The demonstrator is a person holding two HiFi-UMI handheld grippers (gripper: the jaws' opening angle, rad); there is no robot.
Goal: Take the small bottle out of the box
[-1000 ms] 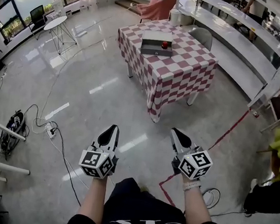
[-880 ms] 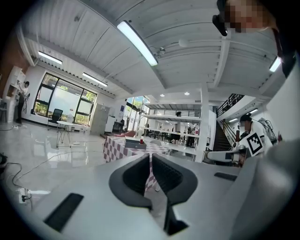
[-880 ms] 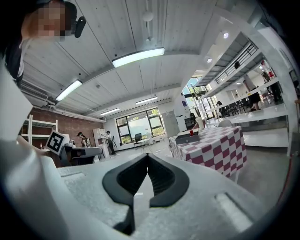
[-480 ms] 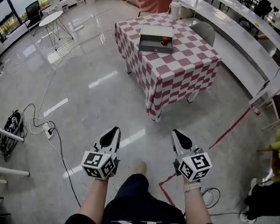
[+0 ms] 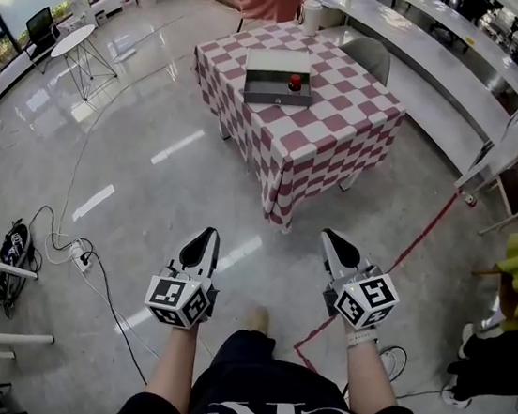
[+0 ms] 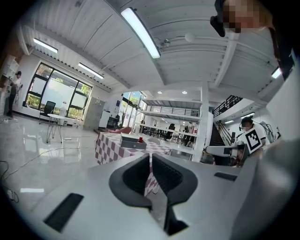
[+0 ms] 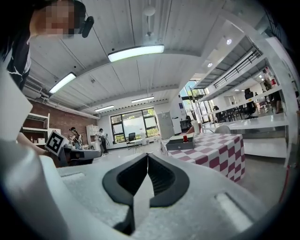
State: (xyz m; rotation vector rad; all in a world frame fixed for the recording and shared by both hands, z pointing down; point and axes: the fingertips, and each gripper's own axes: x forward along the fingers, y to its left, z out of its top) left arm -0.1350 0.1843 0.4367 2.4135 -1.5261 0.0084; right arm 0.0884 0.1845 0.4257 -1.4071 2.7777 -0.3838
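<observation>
Currently, the left gripper [image 5: 206, 236] and the right gripper [image 5: 333, 238] are hovering side by side over the floor [image 5: 160, 203], well apart from the checked table [image 5: 319, 148] and pointing toward it. The right jaws are sitting fully together, empty. The left jaws are showing only a hairline slit and gripping nothing. The small bottle [image 5: 295, 82] is standing inside the grey box [image 5: 275, 97] on the table.

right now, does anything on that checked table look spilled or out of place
Nothing stands out. The grey box lies flat on the checked table, the small bottle upright inside it; no spill shows. Only loose cables trail over the floor to the left.
</observation>
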